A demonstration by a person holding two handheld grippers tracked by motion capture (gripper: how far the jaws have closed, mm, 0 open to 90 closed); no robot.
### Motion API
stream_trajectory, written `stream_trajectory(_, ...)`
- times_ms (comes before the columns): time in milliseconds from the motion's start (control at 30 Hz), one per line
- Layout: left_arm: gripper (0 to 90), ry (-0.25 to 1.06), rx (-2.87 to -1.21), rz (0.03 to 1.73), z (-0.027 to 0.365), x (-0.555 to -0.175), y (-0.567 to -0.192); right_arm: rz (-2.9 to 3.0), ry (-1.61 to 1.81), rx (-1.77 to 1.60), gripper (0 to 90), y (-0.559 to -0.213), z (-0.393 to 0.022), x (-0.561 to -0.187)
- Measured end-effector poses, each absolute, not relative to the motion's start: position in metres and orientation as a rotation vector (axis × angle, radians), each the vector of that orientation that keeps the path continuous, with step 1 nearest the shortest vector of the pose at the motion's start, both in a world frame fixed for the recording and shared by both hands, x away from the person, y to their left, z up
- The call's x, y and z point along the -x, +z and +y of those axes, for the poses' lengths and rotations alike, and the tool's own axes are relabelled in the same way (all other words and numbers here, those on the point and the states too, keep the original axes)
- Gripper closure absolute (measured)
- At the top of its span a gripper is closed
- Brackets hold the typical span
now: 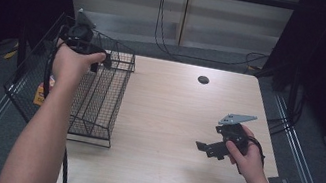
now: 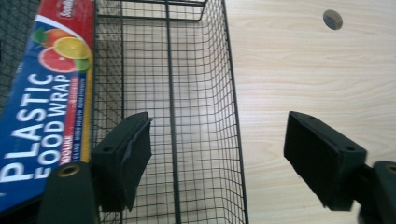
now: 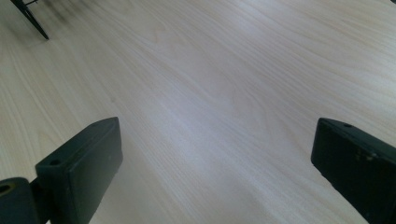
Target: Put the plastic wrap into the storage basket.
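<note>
Nearest the person, at about four o'clock on the table [image 1: 165,122], the right gripper [image 1: 202,148] rests low over bare wood with its jaws spread wide and nothing between them — a waiting pose, judged from how it sits clear of everything and points toward nine o'clock, across at the basket. In the right gripper view the two black pads stand far apart over plain woodgrain.

Farther off, at about ten o'clock, the left gripper [image 1: 100,62] hangs over the wire basket [image 1: 97,105], which sits at the table's left edge with its outer half overhanging. Its jaws stand partly open and empty; in the left gripper view the mesh floor and a divider wire show through the gap, and neither pad presses on anything. That reads as a release just made or a withdrawal in hand, not a grasp.

The box of plastic food wrap [image 2: 44,107] lies lengthways in the basket's outer compartment, at nine o'clock from the left gripper, its blue printed face upward and the fruit picture toward the far end. It fits along the mesh wall, which is likely why it went in lengthways — the compartment is narrow.

Beyond, at twelve o'clock, a small dark cable hole [image 1: 203,80] marks the far table edge.
</note>
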State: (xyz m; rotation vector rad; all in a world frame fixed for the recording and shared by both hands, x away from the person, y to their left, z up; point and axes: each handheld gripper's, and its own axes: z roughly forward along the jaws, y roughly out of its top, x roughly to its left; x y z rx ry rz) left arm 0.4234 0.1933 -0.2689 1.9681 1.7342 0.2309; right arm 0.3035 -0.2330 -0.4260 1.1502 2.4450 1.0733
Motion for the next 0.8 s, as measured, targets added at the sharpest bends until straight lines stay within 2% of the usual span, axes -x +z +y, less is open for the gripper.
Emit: stream_trajectory(800,16.1,0.115,-2.050,1.492,0.141,-0.417,-0.296,2.449,1.078,-1.152,1.9,-0.430,-0.233,-0.304)
